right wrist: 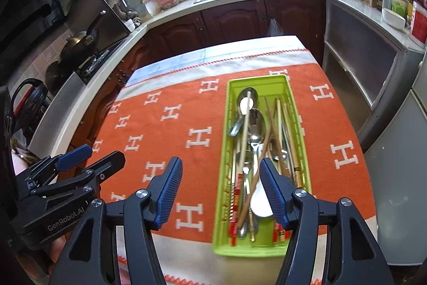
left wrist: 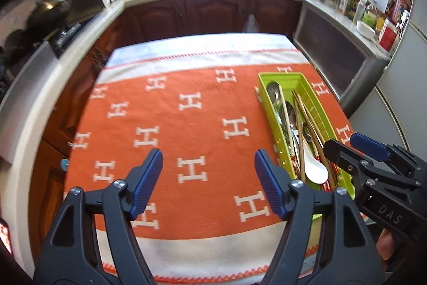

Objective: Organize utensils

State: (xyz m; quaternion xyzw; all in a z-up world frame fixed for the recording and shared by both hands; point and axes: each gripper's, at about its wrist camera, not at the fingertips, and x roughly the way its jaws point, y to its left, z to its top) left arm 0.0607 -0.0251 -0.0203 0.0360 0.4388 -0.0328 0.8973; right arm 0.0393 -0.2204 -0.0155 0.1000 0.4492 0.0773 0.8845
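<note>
**Tray lies under the right tongs, long axis running away from them**

The green tray (right wrist: pixel 283 87) is seen on the orange cloth (right wrist: pixel 170 151) covering the bench, its long axis pointing away from the viewer. Spoons, chopsticks and a white spoon (right wrist: pixel 260 200) are piled lengthwise inside it. The right tongs (right wrist: pixel 221 191) are held wide and empty, one pad over the tray's near end. The left tongs (left wrist: pixel 208 183) are likewise spread, empty, over bare cloth, with the tray off to their right. The right hand is judged nearer.
</note>
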